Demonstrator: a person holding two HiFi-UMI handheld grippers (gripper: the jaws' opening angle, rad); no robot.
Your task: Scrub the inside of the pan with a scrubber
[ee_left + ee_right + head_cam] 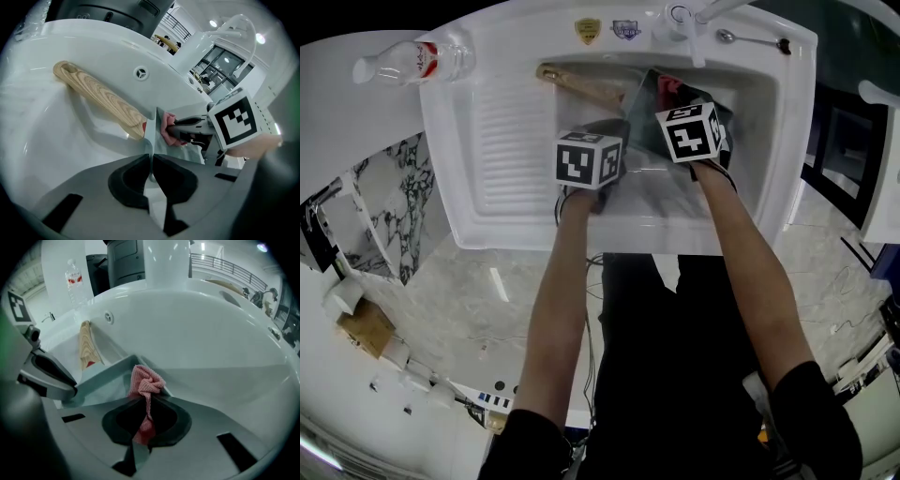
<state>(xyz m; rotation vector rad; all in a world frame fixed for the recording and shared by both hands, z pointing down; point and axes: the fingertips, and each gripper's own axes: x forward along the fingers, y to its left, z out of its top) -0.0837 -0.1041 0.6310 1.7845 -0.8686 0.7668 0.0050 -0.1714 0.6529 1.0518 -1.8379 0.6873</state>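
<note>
Left gripper (151,164) has its jaws nearly together on the thin rim of the pan (151,136), which its view sees edge-on, so little of the inside shows. Right gripper (149,406) is clamped on a pink scrubber (146,383), whose bunched end sits at the pan's wall; whether it touches the bottom is hard to make out. The pan stands tilted in the sink (516,141) basin, its wooden handle (581,86) pointing back-left. From the head view, both marker cubes cover the jaws and most of the pan, leaving only a dark corner and a bit of pink. A bottle (417,61) lies on the counter behind the sink, and a spoon (750,39) rests on the back rim, right of the tap (689,19).
</note>
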